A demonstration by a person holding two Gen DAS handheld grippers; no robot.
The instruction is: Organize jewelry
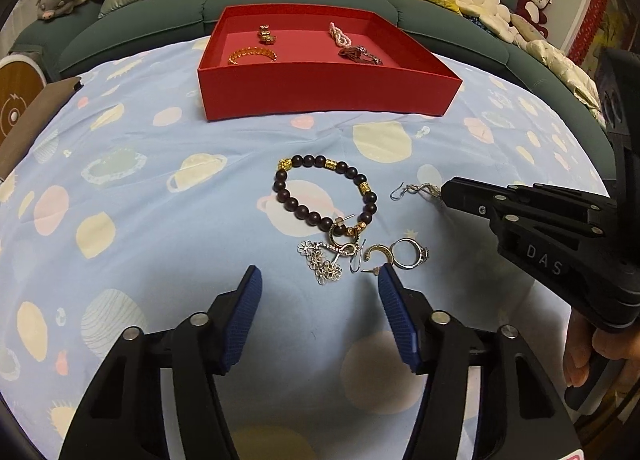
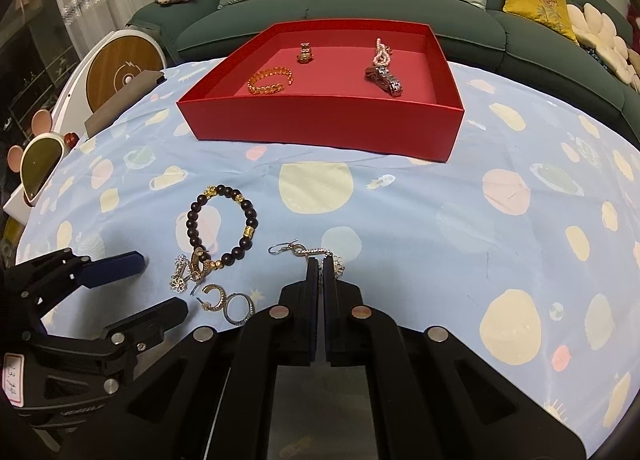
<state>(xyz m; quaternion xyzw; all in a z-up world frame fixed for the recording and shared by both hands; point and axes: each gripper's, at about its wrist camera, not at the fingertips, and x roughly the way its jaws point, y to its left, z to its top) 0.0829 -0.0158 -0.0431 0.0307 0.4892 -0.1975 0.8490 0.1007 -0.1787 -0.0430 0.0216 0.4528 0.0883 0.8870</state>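
Two wrist cams, low over the patterned tablecloth, facing the sofa.
L cam sits left, R cam right; both share jewelry pile & red tray, close up.

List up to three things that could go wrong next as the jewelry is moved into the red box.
1. The right gripper pinches the dangle earring near one end; its hook could swing or slip out.
2. The flower earring lies tangled with the bead bracelet; lifting one may drag the other.
3. The open left gripper could nudge the ring aside.
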